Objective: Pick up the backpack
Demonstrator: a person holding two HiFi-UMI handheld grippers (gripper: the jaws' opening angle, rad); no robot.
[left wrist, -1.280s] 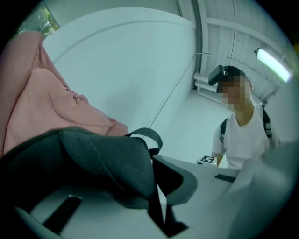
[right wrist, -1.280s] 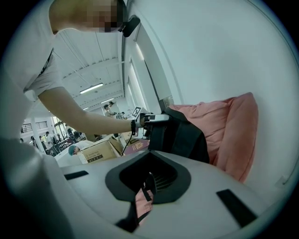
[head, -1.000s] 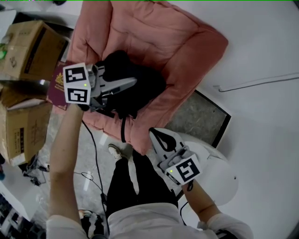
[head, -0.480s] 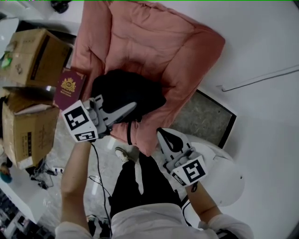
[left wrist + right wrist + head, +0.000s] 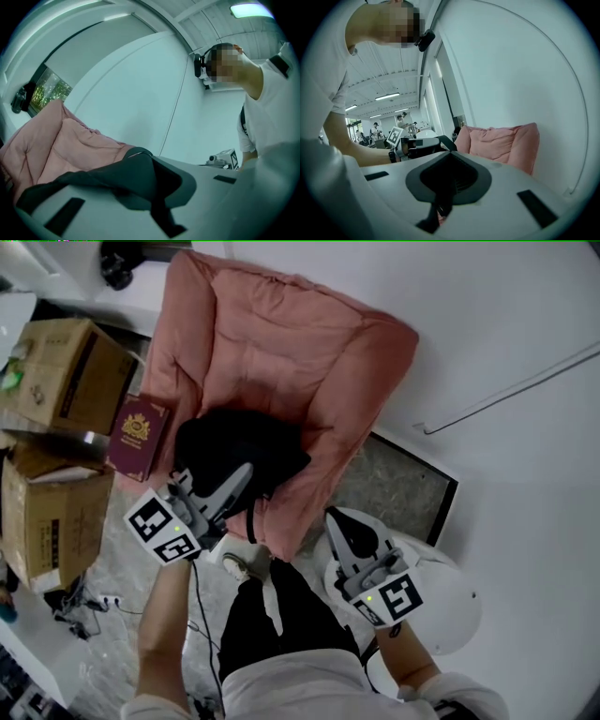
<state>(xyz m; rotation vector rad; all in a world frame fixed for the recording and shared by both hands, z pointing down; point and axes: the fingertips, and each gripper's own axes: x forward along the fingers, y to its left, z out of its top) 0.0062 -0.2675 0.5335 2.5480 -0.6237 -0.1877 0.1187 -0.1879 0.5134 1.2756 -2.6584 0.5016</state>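
partly the backpack (image 5: pixel 258 439) hides behind the left gripper (image 5: pixel 244 472) clenching it; right gripper (image 5: pixel 337 518) closed, empty.

Pink cushion chair and clutter beside it

A maroon booklet (image 5: pixel 138 435) lies against the pink cushion chair's (image 5: pixel 281 343) left edge, with stacked cardboard boxes (image 5: pixel 61 381) just beside it.

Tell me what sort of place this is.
Probably an open-plan office or lab workspace: cardboard boxes beside a big pink cushion, and people farther off under ceiling strip lights.
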